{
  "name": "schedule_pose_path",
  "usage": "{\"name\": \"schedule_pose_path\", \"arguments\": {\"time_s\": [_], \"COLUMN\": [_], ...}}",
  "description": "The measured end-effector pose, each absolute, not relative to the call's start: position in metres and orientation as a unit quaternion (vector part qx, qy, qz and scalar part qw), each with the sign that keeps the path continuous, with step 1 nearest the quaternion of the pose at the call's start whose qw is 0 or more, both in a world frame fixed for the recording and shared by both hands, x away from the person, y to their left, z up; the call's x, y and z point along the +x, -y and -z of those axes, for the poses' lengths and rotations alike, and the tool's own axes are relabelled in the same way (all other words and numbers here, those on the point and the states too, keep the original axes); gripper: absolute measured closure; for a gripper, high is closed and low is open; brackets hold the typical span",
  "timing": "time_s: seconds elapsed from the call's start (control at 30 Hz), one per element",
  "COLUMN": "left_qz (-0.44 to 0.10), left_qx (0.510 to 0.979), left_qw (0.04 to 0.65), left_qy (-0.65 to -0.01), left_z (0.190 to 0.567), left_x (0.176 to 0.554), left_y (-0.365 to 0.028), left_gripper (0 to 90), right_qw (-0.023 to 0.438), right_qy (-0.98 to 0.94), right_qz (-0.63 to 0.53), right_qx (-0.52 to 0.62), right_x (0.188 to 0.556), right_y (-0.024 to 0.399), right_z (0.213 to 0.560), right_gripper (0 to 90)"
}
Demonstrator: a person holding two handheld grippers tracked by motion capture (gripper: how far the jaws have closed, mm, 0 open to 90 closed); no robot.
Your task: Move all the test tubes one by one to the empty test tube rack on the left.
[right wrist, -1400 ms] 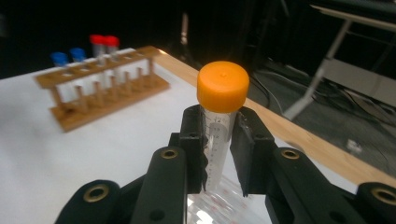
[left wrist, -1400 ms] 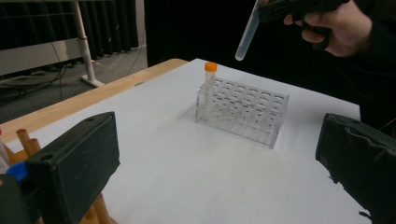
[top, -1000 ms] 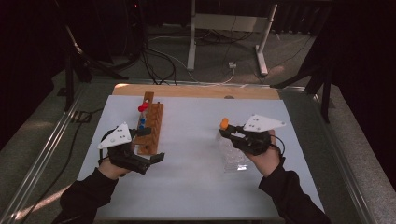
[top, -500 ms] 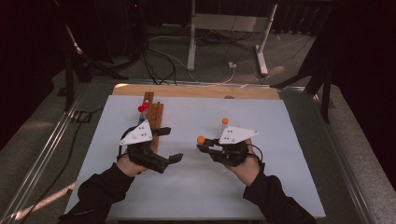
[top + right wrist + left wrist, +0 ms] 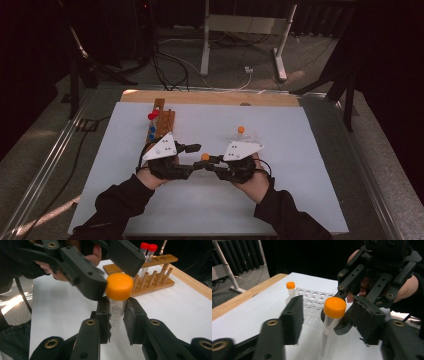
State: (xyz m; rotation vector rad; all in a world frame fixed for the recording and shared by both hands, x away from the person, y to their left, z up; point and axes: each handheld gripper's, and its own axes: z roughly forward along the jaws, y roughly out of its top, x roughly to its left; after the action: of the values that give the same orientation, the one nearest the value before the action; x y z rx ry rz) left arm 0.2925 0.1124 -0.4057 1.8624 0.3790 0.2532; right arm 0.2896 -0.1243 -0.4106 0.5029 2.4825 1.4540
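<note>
Since a second ago both hands have come in from the two sides of the table and now meet near its front middle. The right gripper [image 5: 209, 163] is clamped on the clear body of a centrifuge tube [image 5: 115, 315] just under its orange cap [image 5: 119, 286], holding it upright above the surface. The left gripper [image 5: 192, 156], which stood wide open a moment back, has just been closing its jaws, and the cap now sits between them. In the left gripper view the pads flank the cap with a gap on the near side; in the right gripper view one pad seems to touch the cap's edge, though blur makes that uncertain — so I read the left jaws as not yet gripping. My judgement is that the work in hand is unscrewing or seating this cap, and the next move calls for a firm pinch on it before any twist. The table top is a pale blue-white sheet [image 5: 310, 165] with a strip of bare wood along its far edge. A clear plastic tube rack [image 5: 245, 137] holding a second orange-capped tube [image 5: 241, 130] stands behind the right hand, and a wooden peg rack [image 5: 162, 124] with red-capped tubes [image 5: 152, 115] stands behind the left. Beyond the table the room is dark — cables on a grey floor, and white stand legs [image 5: 245, 35].
</note>
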Motion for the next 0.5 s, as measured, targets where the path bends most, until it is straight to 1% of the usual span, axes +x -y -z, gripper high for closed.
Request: {"name": "schedule_pose_path", "arguments": {"time_s": [0.1, 0.27, 0.37, 0.5], "left_qz": [-0.116, -0.118, -0.12, -0.128], "left_qx": [0.795, 0.796, 0.797, 0.797], "left_qw": [0.574, 0.573, 0.573, 0.57], "left_qy": [-0.159, -0.153, -0.151, -0.149], "left_z": [0.4056, 0.4055, 0.4054, 0.4048], "left_x": [0.2926, 0.2922, 0.2921, 0.2922], "left_y": [-0.1106, -0.1083, -0.1071, -0.1067], "left_gripper": [58.4, 66.6, 69.8, 70.9], "right_qw": [0.111, 0.114, 0.115, 0.119], "right_qy": [-0.845, -0.845, -0.845, -0.844], "right_qz": [-0.493, -0.493, -0.49, -0.49], "right_qx": [0.171, 0.175, 0.178, 0.18], "right_x": [0.29, 0.2914, 0.2917, 0.292], "right_y": [0.1235, 0.1231, 0.1224, 0.1219], "right_z": [0.4108, 0.4105, 0.4105, 0.4104], "right_gripper": [75.2, 75.1, 75.2, 75.1]}}
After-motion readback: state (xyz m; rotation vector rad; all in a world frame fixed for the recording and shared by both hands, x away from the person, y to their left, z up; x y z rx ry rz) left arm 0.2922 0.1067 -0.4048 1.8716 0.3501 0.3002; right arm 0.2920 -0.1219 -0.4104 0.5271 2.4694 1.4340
